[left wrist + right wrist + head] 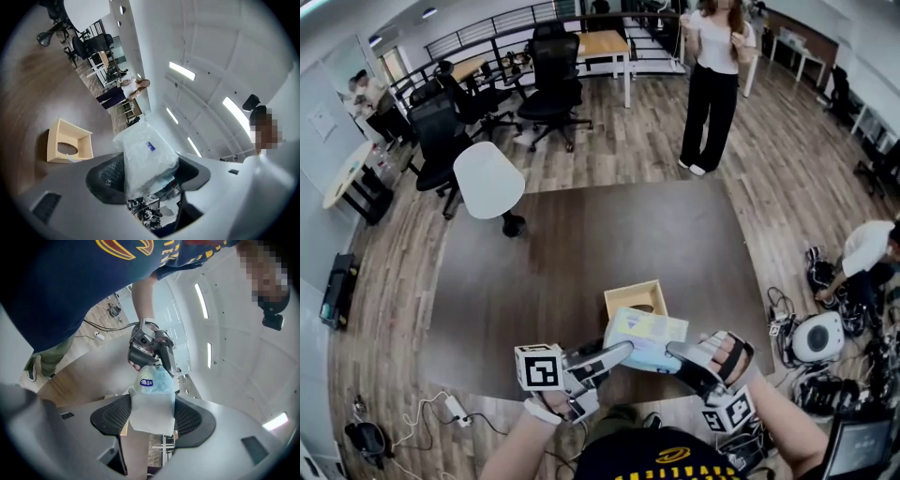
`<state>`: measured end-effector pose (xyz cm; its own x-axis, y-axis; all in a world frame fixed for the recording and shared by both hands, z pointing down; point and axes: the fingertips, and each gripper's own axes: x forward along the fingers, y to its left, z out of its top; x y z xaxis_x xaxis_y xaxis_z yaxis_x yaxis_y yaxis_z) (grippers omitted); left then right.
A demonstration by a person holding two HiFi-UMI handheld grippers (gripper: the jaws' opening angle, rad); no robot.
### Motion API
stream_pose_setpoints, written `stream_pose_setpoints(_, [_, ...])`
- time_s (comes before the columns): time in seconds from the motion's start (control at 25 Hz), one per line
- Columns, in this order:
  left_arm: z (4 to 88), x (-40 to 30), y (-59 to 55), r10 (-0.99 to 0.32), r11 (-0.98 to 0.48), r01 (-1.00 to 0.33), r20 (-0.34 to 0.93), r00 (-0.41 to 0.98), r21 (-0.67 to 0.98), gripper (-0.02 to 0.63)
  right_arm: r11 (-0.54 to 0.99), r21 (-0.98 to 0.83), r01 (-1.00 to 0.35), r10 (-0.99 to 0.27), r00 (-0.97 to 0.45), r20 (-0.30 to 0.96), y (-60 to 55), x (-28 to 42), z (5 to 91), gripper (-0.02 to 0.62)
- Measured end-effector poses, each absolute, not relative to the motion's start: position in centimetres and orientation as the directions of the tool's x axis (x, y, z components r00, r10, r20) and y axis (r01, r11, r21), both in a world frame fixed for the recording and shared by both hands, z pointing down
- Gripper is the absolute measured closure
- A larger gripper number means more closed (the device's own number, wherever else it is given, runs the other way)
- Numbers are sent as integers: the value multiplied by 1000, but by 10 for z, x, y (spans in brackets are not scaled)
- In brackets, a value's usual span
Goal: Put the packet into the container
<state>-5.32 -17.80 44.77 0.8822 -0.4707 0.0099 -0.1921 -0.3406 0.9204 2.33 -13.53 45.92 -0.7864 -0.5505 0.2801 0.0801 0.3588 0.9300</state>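
Packet (645, 336) hangs just above the container (623, 302) near the table's (581, 253) front edge; left gripper (620, 352) and right gripper (675, 354) jaws each clamp one end. Looks soft, light, probably slippery plastic, so pinch the ends firmly

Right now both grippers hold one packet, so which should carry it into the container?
Probably right: the right gripper clamps the packet squarely; it sits tilted in the left gripper. The container lies just ahead.
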Motion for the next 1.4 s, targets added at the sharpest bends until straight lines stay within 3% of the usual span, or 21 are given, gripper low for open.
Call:
stream_pose_setpoints(0.12, [442, -72, -199, -542, -354, -105, -113, 833, 929, 324, 501, 864, -51, -572, -769, 286, -164, 21, 449, 325])
stream_pose_setpoints(0.2, [444, -80, -212, -582, -362, -71, -166, 796, 929, 324, 666, 723, -184, -563, -760, 325, -183, 27, 452, 318])
stream_pose_setpoints(0.32, [452, -93, -231, -642, -351, -25, -221, 735, 936, 325, 839, 331, -431, -531, -780, 331, -208, 43, 463, 318])
stream_pose_setpoints(0.4, [458, -101, -243, -670, -343, -7, -239, 703, 939, 327, 845, 0, -534, -508, -804, 308, -219, 50, 467, 318])
stream_pose_setpoints(0.52, [467, -96, -255, -686, -349, -38, -227, 691, 937, 327, 774, -395, -494, -434, -869, 236, -229, 48, 465, 318])
stream_pose_setpoints(0.64, [478, -80, -263, -684, -382, -154, -166, 711, 911, 327, 675, -613, -411, -407, -900, 155, -244, 44, 466, 318])
stream_pose_setpoints(1.0, [514, -56, -271, -697, -369, -335, -20, 717, 867, 327, 470, -788, -398, -382, -896, 225, -284, 39, 512, 321])
stream_pose_setpoints(1.16, [531, -53, -269, -675, -359, -373, 38, 737, 856, 325, 450, -779, -437, -372, -884, 282, -291, 42, 535, 419])
stream_pose_setpoints(1.4, [585, -42, -260, -602, -282, -628, 376, 705, 725, 290, 480, -725, -494, -377, -862, 338, -294, 47, 560, 479])
